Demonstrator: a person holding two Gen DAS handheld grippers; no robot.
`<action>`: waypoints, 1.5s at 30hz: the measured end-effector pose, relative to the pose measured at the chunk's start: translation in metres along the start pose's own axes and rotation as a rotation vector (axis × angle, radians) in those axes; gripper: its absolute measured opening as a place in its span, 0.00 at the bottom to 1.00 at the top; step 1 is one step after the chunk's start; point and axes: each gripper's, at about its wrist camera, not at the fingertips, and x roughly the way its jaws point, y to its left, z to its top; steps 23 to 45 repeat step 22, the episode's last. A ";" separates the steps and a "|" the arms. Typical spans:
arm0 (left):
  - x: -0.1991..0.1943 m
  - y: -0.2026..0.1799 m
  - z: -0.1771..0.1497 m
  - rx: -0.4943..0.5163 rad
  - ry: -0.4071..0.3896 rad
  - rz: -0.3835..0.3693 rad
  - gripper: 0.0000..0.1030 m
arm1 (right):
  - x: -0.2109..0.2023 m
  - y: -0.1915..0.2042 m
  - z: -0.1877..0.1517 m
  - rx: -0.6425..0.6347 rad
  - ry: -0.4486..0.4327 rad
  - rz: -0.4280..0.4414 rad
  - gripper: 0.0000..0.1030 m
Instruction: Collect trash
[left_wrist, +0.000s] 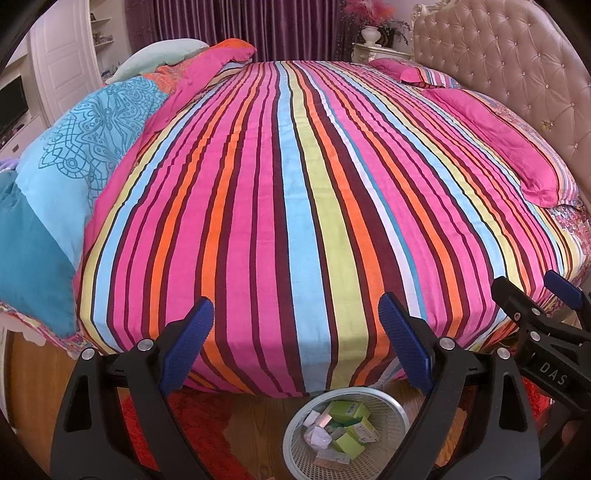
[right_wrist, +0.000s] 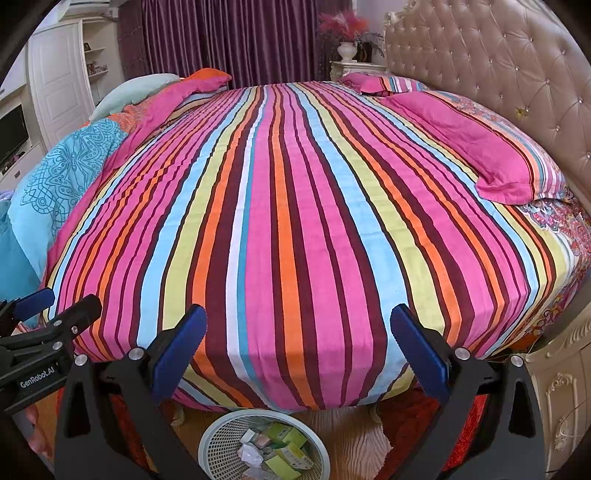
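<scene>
Both tools held open and empty over the bed edge

The left tool (left_wrist: 295, 325) and right tool (right_wrist: 297, 332) are spread wide above the striped bed (left_wrist: 295, 184); the trash (left_wrist: 343, 428) is seen in the white basket (left_wrist: 295, 446) on the floor below.

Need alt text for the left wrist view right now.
Open, empty left gripper above a white mesh wastebasket holding green boxes and crumpled paper, beside a striped bed. Right gripper shows at the right edge.

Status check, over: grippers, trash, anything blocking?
Left gripper and right gripper open, empty. Trash in basket on floor. Striped bed bare; nothing blocking.
</scene>
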 end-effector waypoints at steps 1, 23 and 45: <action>0.000 0.000 0.000 0.001 -0.001 0.000 0.86 | 0.000 0.000 0.000 0.000 -0.001 0.001 0.93; -0.009 -0.006 0.007 0.022 -0.033 0.022 0.86 | 0.002 -0.003 0.003 0.014 0.002 0.001 0.93; -0.009 -0.006 0.007 0.022 -0.033 0.022 0.86 | 0.002 -0.003 0.003 0.014 0.002 0.001 0.93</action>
